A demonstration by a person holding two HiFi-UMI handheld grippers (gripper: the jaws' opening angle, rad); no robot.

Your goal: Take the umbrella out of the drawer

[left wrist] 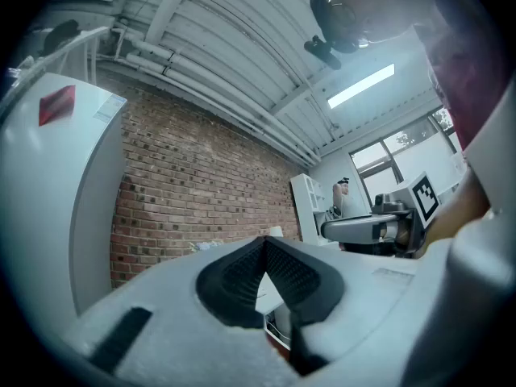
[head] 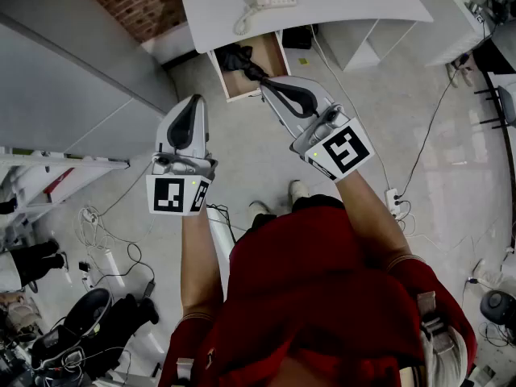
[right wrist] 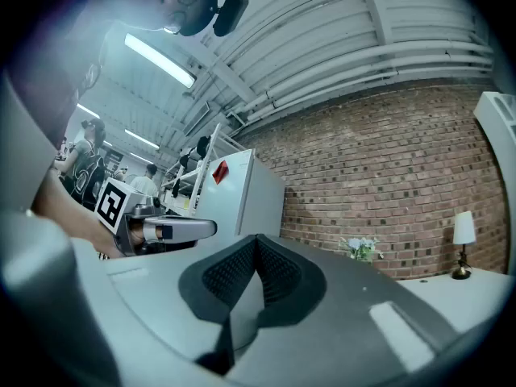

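While left tongs (head: 192, 101) and right tongs (head: 266, 85) are both pressed together, empty, black folded umbrella (head: 240, 58) lies in open brown wooden drawer (head: 279, 55) under white bench (head: 347, 2).

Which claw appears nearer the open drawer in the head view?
The right claw: its tip reaches the edge of the drawer beside the umbrella, while the left claw is over the floor.

black folded umbrella (head: 240, 60) in open drawer (head: 270, 52)
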